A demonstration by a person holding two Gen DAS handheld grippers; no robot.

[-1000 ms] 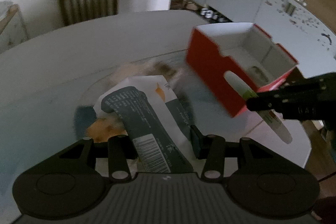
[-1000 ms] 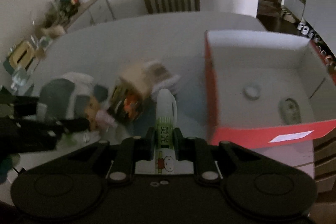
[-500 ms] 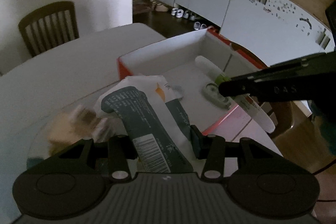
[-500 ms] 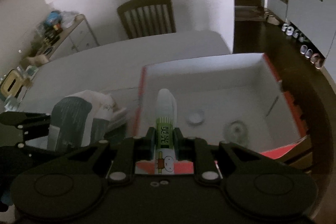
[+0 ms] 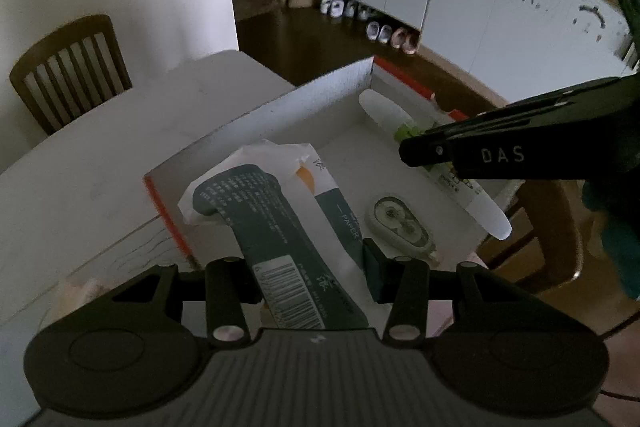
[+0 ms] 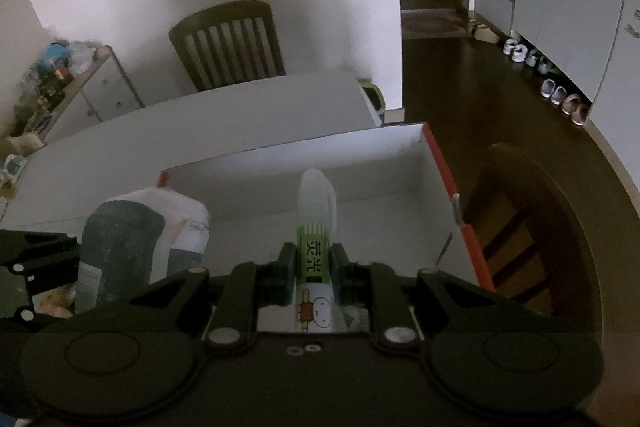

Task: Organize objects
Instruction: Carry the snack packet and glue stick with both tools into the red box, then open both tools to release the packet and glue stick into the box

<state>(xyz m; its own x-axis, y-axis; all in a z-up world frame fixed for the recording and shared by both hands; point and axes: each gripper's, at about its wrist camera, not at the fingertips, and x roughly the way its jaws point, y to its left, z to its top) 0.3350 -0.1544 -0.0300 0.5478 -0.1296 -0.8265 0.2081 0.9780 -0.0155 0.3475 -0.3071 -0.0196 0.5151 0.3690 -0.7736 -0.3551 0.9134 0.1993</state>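
Observation:
My left gripper (image 5: 310, 267) is shut on a grey and white tissue pack (image 5: 280, 215) and holds it over the left part of the red box (image 5: 168, 215) with a white inside. My right gripper (image 6: 314, 267) is shut on a white and green glue tube (image 6: 316, 227) and holds it above the same box (image 6: 452, 187). The tube (image 5: 476, 187) and the right gripper (image 5: 500, 151) show on the right in the left wrist view. The tissue pack (image 6: 128, 239) shows at the left in the right wrist view. A correction tape (image 5: 400, 223) lies on the box floor.
The box stands at the edge of a white table (image 5: 100, 155). A wooden chair (image 6: 228, 43) stands behind the table, another chair (image 6: 532, 227) right of the box. Small snack items (image 6: 52, 303) lie on the table at lower left. Cabinets and shoes (image 6: 560, 95) line the far right.
Both grippers have moved from over the table's items to above the red box, carrying the tissue pack and the glue tube with them.

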